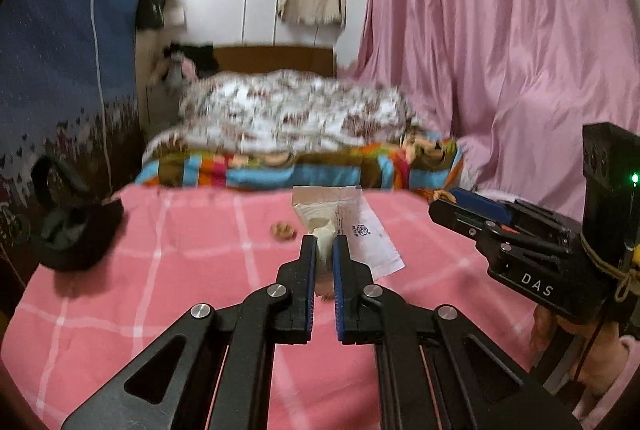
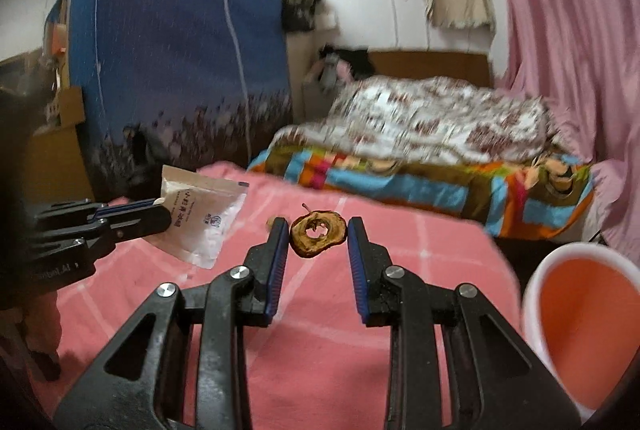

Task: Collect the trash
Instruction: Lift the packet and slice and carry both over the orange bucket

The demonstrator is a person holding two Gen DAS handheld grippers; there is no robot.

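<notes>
Pink checked blanket (image 2: 320,330) covers the surface where I work with both tools. My left gripper (image 1: 324,246) is clamped on a white printed sachet (image 1: 372,242), lifted clear of the cloth at 12 o'clock from its fingers. My right gripper (image 2: 318,230) stands wide, its fingers either side of a browned apple slice (image 2: 317,233) without touching it. A crumpled brown scrap (image 1: 283,230) lies at 11 o'clock of the sachet. A white bin (image 2: 532,294) sits at 4 o'clock.
</notes>
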